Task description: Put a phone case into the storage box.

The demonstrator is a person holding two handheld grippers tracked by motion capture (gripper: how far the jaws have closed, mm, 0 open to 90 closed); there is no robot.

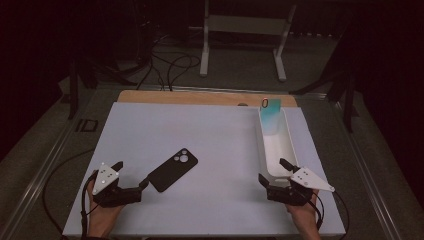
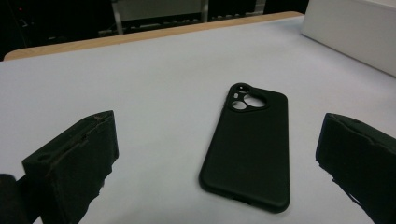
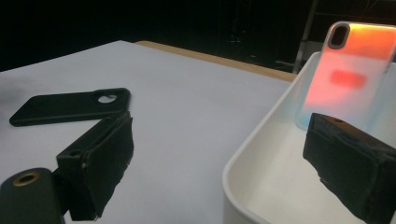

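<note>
The black case [image 1: 174, 169] lies flat on the white mat [image 1: 210, 140], back up, left of the middle and toward my near edge, its camera cut-outs at the far right end. I read no brand or writing on it in any view. My left gripper [image 1: 131, 176] sits just near and left of it, jaws wide apart and holding nothing; one fingertip [image 1: 144, 183] nearly meets the case's near corner, though I cannot tell whether it touches. In the left gripper view the case [image 2: 248, 149] lies between my two spread jaws, a little farther out, with bare mat around it.

On the right stands a long white tray [image 1: 285, 145], running from near to far. A second case [image 1: 270, 116] leans upright against its far end; from above it looks teal. In the right gripper view that same case [image 3: 348, 65] glows orange-pink with a red blur in the middle, too soft to read, and a pale rim around its camera hole. My right gripper [image 1: 274, 171] is at the tray's near end, jaws wide open and empty; one jaw hangs over the inside of the tray [image 3: 261, 154], the other outside over the mat. That view also catches the black case [image 3: 70, 106] far off to the left.

Beyond the mat runs a wooden table edge [image 1: 200, 97], then cables [image 1: 170, 65] and a white stand [image 1: 245, 30] on the floor.
</note>
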